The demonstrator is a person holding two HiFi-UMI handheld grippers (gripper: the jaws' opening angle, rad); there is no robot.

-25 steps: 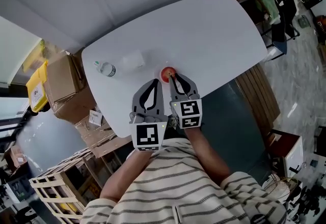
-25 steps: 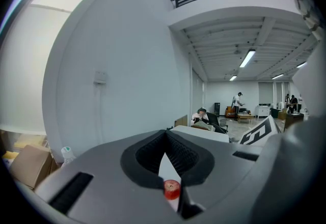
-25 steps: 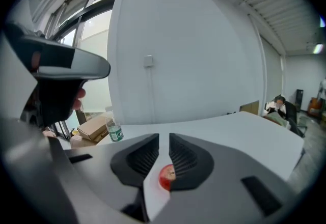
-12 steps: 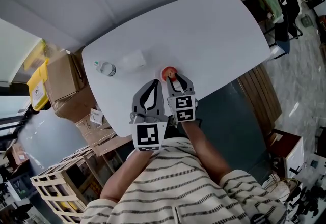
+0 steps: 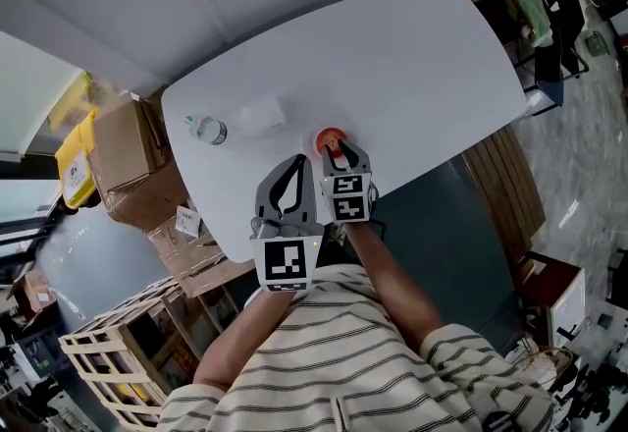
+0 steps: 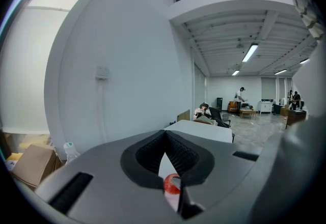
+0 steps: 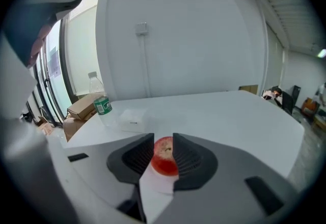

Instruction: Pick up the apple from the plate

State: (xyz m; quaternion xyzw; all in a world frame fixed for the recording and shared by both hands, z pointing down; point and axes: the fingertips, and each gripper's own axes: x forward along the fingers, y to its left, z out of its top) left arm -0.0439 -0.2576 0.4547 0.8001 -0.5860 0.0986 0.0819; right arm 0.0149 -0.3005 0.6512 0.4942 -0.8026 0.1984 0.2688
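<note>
Since a second ago the right gripper has sunk lower and closer around the apple. Well to the left of the left fingers, a bottle and a white box stand on the counter. Nearer, the left gripper hovers, its fingers closed on nothing. Beside it the right fingers are opening, and the apple sits on the counter between them
</note>
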